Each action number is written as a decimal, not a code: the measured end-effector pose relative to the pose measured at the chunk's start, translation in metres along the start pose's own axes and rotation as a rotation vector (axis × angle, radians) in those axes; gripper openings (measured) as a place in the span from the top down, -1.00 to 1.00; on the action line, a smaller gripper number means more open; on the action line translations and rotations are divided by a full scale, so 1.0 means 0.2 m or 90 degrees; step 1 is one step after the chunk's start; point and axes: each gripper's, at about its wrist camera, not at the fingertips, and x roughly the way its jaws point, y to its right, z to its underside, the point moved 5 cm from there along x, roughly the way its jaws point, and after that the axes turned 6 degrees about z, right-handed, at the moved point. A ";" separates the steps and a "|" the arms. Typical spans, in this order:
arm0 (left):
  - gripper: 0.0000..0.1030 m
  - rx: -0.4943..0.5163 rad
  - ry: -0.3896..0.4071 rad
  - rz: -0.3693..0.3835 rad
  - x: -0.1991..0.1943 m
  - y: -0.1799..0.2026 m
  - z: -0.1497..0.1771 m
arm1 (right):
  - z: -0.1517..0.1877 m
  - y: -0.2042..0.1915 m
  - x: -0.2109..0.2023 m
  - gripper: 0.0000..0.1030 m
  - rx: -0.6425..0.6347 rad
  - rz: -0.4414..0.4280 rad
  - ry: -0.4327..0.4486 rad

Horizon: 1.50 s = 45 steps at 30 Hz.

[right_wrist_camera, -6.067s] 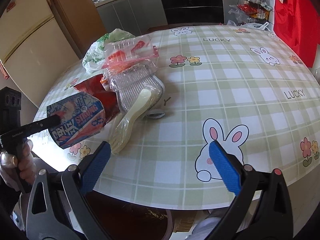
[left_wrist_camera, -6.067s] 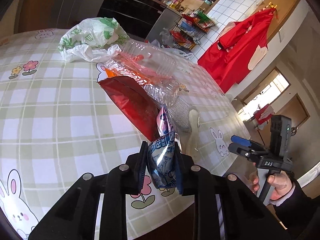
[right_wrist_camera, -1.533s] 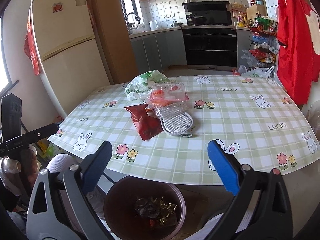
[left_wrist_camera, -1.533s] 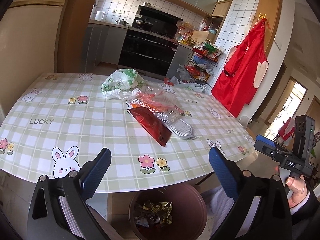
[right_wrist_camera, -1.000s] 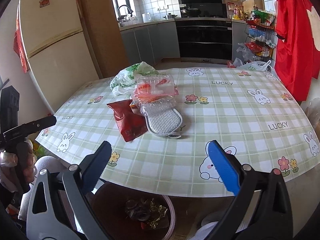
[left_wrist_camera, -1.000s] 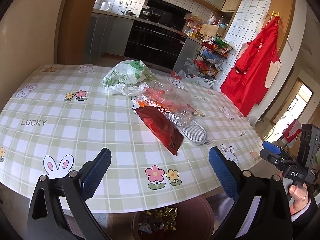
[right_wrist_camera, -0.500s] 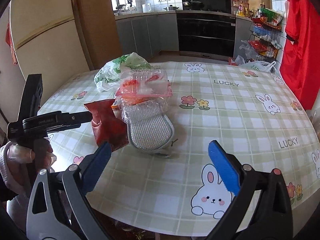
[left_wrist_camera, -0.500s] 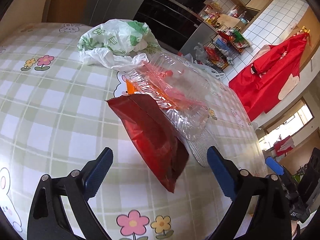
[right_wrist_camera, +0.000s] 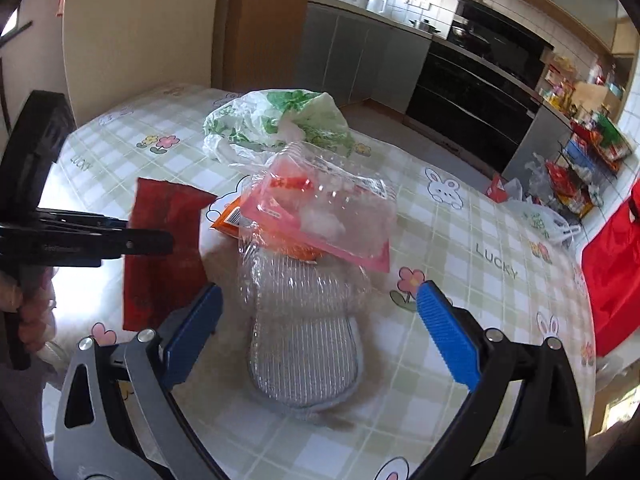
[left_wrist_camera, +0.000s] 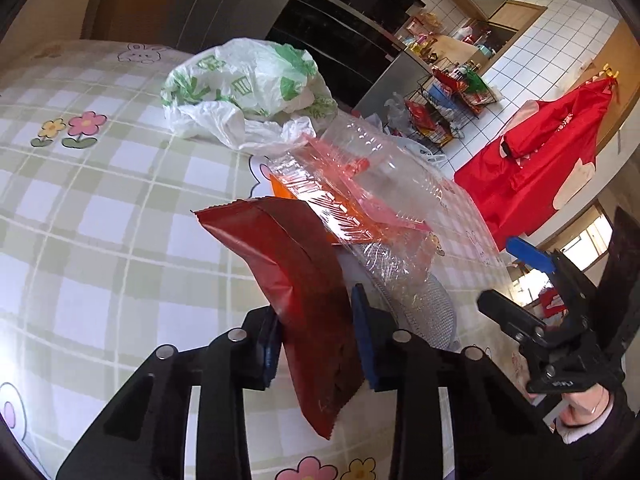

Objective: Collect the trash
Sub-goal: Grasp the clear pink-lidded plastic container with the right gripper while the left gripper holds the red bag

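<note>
Checked table: plastic bag, clear trays.

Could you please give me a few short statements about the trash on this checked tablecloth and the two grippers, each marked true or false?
1. The left gripper has its fingers closed on the dark red foil snack bag. True.
2. The right gripper is clamped on the clear plastic clamshell container. False: its fingers stand wide open, either side of the silver ribbed oval tray.
3. The crumpled white and green plastic bag lies beyond the clamshell. True.
4. The clamshell lies under the silver tray. False: it lies on top of the tray's far end.
5. The red bag lies flat on the tablecloth. False: it stands raised between the fingers.
</note>
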 end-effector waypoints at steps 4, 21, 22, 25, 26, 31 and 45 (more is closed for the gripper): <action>0.48 -0.015 0.038 0.005 -0.18 -0.06 0.01 | -0.12 -0.13 0.13 -0.88 -0.100 0.024 -0.013; 0.48 -0.015 0.117 0.029 -0.42 -0.14 0.02 | -0.30 -0.20 0.51 -0.89 -0.194 0.094 -0.119; 0.49 -0.012 0.119 0.030 -0.42 -0.13 0.02 | -0.31 -0.19 0.51 -0.88 -0.186 0.090 -0.123; 0.49 -0.009 0.122 0.037 -0.42 -0.12 0.02 | -0.33 -0.16 0.52 -0.82 -0.168 0.082 -0.130; 0.49 -0.010 0.123 0.039 -0.42 -0.12 0.03 | -0.32 -0.15 0.52 -0.78 -0.167 0.080 -0.133; 0.48 0.004 0.138 0.032 -0.43 -0.10 0.03 | -0.32 -0.14 0.50 -0.67 -0.164 0.075 -0.136; 0.48 0.028 0.124 0.030 -0.39 -0.07 0.06 | -0.31 -0.08 0.31 -0.64 -0.100 0.053 -0.080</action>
